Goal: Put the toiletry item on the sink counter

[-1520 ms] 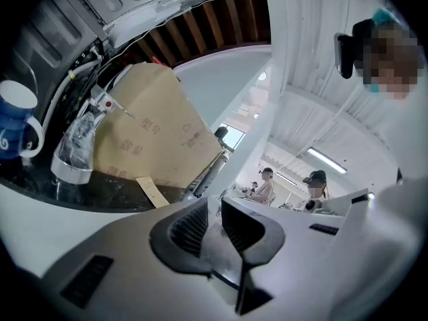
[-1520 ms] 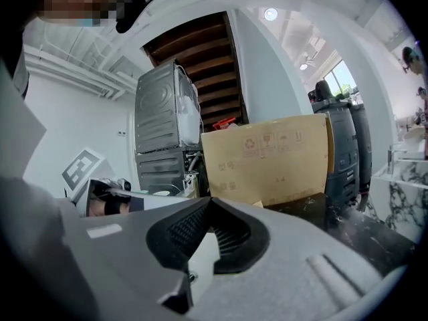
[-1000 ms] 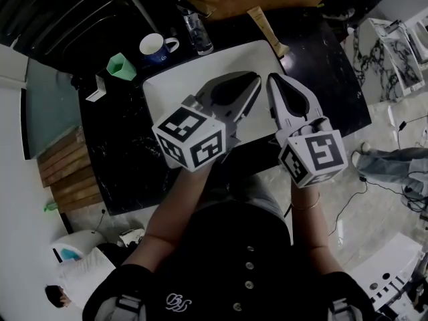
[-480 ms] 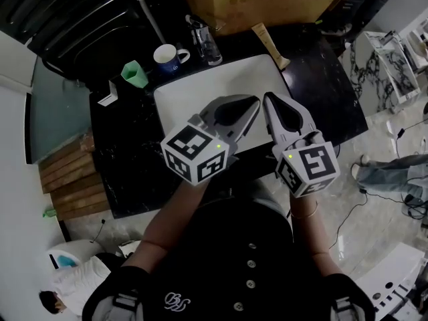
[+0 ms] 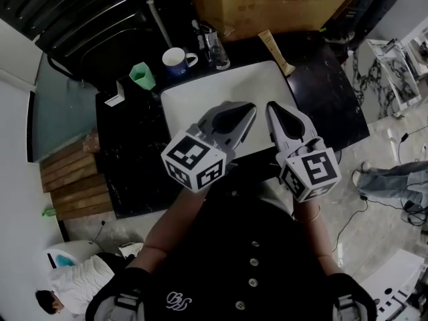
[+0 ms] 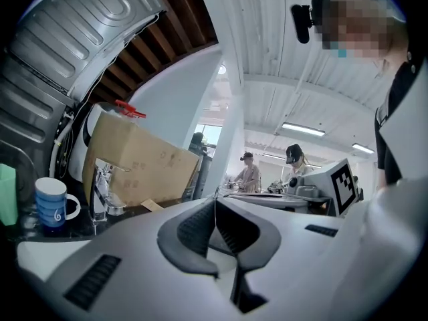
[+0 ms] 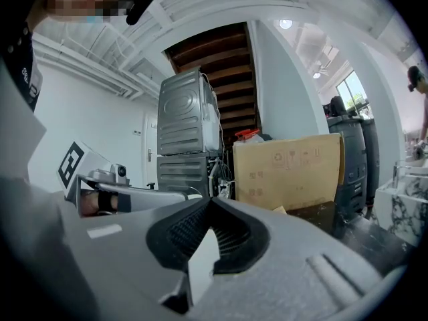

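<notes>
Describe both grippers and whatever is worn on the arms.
Both the left gripper and right gripper are pale grey tapered shells with dark ribbed inner pads. Each carries a white cube with black square markers. Forearms are bare; a thin bracelet circles the right wrist. The top is black, buttoned.

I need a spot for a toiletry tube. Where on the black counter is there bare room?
Bare black counter lies right of the white basin, in front of the tube, and left of the basin, in front of the small white box. The back edge is crowded: green cup, mug, faucet.
</notes>
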Demonstrator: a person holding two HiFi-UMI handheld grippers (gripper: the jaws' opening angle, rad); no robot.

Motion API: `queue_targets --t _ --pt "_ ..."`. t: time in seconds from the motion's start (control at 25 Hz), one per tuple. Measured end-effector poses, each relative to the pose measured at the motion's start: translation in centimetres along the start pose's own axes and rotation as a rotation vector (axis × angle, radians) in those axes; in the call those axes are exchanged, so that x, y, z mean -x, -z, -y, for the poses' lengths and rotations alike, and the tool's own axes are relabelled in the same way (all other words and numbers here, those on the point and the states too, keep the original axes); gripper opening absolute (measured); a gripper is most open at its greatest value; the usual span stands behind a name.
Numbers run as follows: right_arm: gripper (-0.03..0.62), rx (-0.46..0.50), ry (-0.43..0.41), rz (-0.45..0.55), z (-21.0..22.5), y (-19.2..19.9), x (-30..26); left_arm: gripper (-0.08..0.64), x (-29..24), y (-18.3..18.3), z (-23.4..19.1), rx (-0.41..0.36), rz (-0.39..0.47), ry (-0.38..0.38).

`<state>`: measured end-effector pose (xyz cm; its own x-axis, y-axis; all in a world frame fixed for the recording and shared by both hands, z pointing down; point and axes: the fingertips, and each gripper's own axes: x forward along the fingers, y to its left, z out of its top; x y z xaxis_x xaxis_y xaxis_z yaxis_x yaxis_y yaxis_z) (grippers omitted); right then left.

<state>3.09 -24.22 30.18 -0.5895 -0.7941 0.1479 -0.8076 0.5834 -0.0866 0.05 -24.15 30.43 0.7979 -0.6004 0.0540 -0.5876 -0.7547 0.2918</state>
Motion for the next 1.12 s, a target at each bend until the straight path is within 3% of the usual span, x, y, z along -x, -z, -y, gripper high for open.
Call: queue_targets --t 0.44,1.12 --pt "0.003 -0.01 -0.008 0.002 0.0 0.3 -0.3 0.014 -0.2 0.7 -0.6 0.056 -0.002 -0.001" --pt "0.003 -0.011 -0.024 -0.021 0.0 1.0 -0.8 0.014 -0.4 1.0 -0.9 0.056 -0.014 0.001"
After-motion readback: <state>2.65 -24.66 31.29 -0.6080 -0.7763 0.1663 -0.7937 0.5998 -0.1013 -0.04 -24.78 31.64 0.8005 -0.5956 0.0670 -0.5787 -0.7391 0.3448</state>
